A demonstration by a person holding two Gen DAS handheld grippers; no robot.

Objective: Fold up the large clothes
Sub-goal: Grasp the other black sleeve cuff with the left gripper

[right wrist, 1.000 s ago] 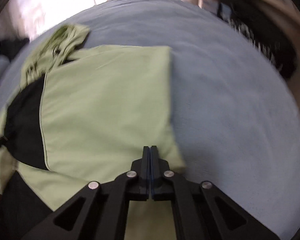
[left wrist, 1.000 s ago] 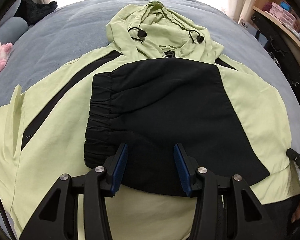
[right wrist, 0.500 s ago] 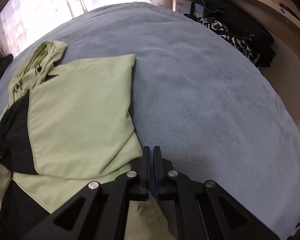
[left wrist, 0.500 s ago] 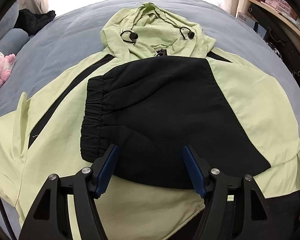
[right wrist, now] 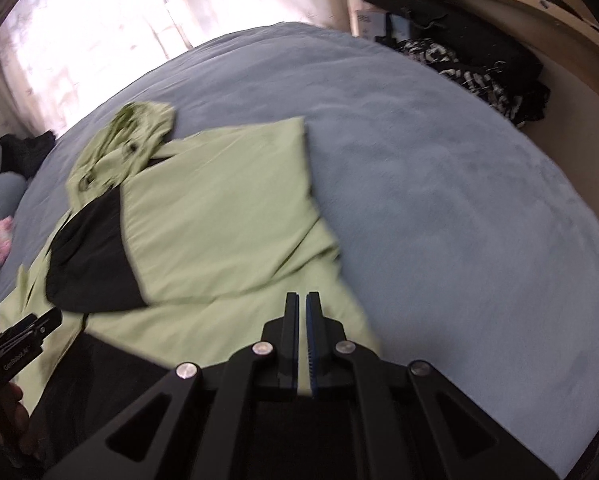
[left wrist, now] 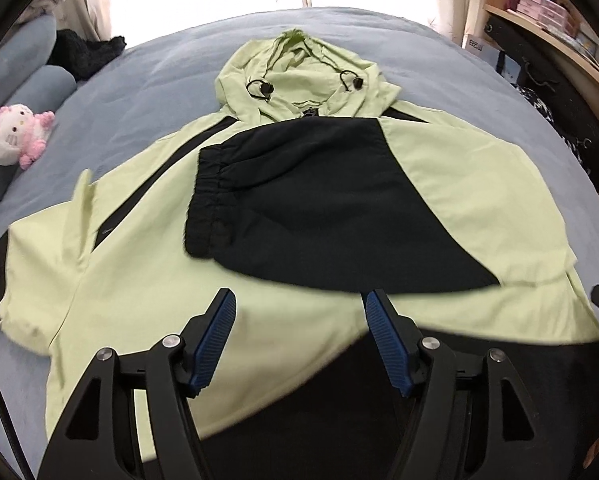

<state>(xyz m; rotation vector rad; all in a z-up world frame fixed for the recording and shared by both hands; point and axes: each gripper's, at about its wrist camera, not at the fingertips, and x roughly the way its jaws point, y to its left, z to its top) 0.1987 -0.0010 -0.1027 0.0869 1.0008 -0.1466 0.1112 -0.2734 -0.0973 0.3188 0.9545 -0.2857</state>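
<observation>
A light green and black hooded jacket [left wrist: 139,280] lies flat on the bed, hood [left wrist: 299,76] at the far end. Its black sleeve [left wrist: 319,208], elastic cuff to the left, is folded across the chest. My left gripper [left wrist: 299,300] hovers open above the jacket's lower part, near the sleeve's front edge, with nothing between its blue pads. In the right wrist view the same jacket [right wrist: 219,208] shows its folded right side. My right gripper [right wrist: 302,300] is shut and empty above the jacket's near right edge. The left gripper [right wrist: 23,340] appears at that view's lower left.
A grey-blue bed cover [right wrist: 459,200] spreads wide to the right of the jacket. A pink and white plush toy [left wrist: 15,136] and a black garment [left wrist: 87,50] lie at the far left. Dark bags [right wrist: 479,64] and a wooden shelf [left wrist: 559,28] stand beyond the bed's right side.
Both grippers have drawn back and up from the jacket. The left jaws widened and left the black sleeve's edge. The right gripper stayed shut.
</observation>
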